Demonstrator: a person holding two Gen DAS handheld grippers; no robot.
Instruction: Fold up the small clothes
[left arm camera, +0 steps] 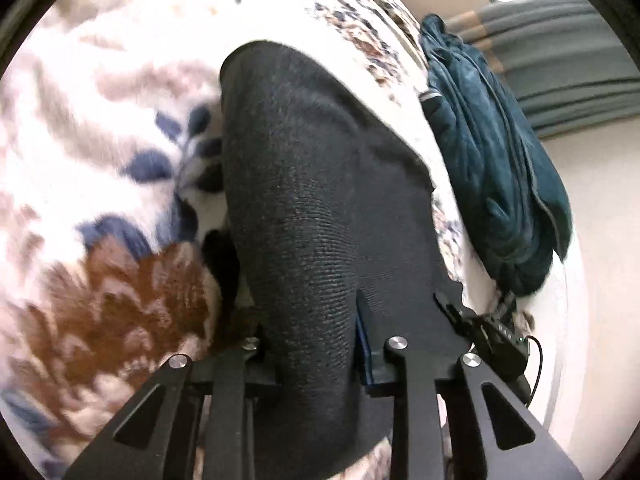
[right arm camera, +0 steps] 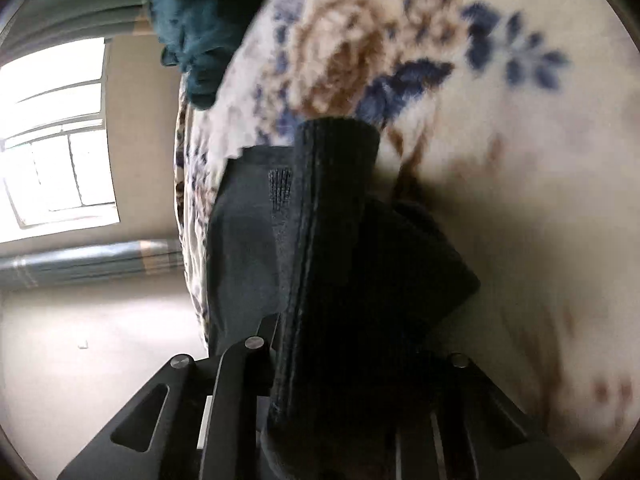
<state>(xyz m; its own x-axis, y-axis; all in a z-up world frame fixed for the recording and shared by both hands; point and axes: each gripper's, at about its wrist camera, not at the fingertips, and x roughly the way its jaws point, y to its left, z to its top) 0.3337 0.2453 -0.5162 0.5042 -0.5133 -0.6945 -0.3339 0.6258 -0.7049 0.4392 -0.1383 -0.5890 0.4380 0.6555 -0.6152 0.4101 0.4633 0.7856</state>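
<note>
A dark knitted sock (left arm camera: 312, 208) hangs over my left gripper (left arm camera: 320, 340), which is shut on it; the fabric drapes between the fingers and hides the tips. In the right wrist view the ribbed cuff end of the sock (right arm camera: 332, 240) runs between the fingers of my right gripper (right arm camera: 344, 356), which is shut on it. A greyer part of the sock (right arm camera: 244, 248) lies to the left on the floral blanket (right arm camera: 500, 160). The blanket also fills the left wrist view (left arm camera: 100, 140).
A crumpled teal garment (left arm camera: 492, 184) lies at the blanket's right edge, also seen top left in the right wrist view (right arm camera: 192, 20). A small black device with a cable (left arm camera: 500, 340) sits near it. Beyond are grey-blue curtains (left arm camera: 560, 68), a window (right arm camera: 56, 140) and pale floor.
</note>
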